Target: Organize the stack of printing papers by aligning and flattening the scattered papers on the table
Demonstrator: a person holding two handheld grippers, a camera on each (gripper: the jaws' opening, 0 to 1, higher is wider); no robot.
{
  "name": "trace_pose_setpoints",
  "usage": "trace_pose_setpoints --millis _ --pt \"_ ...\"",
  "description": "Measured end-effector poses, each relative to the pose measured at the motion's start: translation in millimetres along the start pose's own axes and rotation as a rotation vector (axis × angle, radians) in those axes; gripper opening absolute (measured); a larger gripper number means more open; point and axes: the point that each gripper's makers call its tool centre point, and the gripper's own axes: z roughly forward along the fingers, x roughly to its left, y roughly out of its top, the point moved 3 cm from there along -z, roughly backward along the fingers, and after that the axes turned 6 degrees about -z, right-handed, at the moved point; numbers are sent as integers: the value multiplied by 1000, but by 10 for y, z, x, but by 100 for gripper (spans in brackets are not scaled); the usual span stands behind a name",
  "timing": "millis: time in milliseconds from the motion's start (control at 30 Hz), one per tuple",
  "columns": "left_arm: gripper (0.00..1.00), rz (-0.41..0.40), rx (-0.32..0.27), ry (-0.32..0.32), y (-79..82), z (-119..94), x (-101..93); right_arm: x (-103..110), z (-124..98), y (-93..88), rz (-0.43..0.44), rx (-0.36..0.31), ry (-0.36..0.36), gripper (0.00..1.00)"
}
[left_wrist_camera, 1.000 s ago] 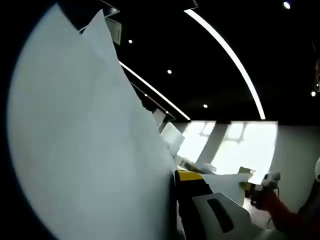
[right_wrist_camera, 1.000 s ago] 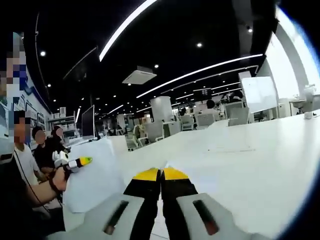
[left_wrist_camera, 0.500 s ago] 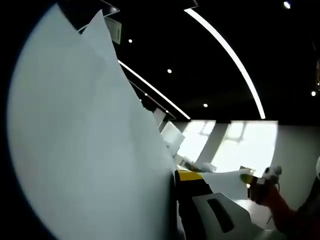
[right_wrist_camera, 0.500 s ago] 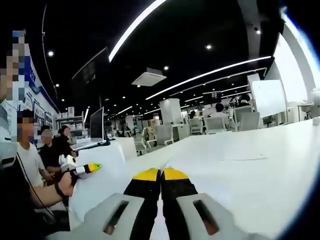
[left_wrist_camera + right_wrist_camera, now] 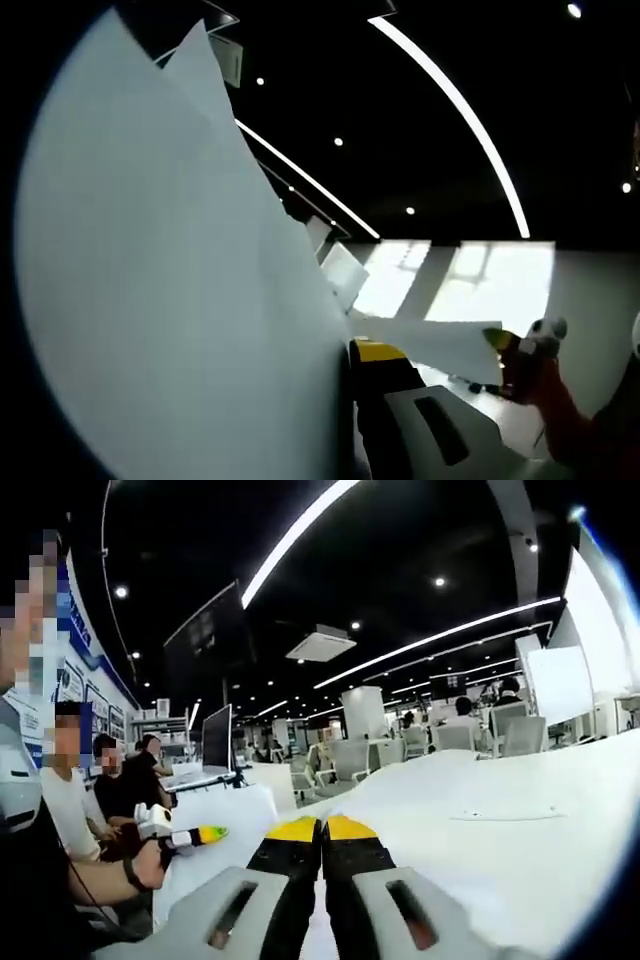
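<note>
Two grippers hold the same stack of white printing paper sheets (image 5: pixel 170 300), lifted up off the bench. In the left gripper view the sheets rise as a broad pale wall across the left half, their top corners fanned out unevenly against the dark ceiling with its long white light strips (image 5: pixel 460 110). The left gripper (image 5: pixel 352 350), yellow-tipped with grey bodies, has one jaw showing to the right of the paper, pressed against the sheet face; the other jaw is hidden behind the paper, so the jaws appear clenched on the stack. Further right in that view, the far corner of the paper (image 5: pixel 440 345) reaches the other gripper's yellow-green tip (image 5: pixel 497 338), held by a person's hand (image 5: pixel 535 365).

In the right gripper view the right gripper (image 5: pixel 321 829) has its yellow-tipped jaws pressed together, nipping the near edge of the white paper (image 5: pixel 480 830) that spreads ahead and to the right. At left, the left gripper's tip (image 5: pixel 205 834) grips the paper's other corner. Seated people (image 5: pixel 110 790) and office chairs (image 5: pixel 350 760) stand beyond.
</note>
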Motion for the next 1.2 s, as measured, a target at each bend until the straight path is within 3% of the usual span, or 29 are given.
trace_pose_setpoints --millis 333,533,833,1200 --pt "10 -2 -1 -2 1 -5 4 215 142 86 1 -18 74 0" --pt "10 -5 -3 -3 4 -9 2 394 237 -16 7 2 127 0" --pt "10 -5 -1 -1 3 -5 9 640 276 14 75 -20 239 0" --pt "10 -4 -1 0 2 -1 9 813 289 17 94 -25 319 0"
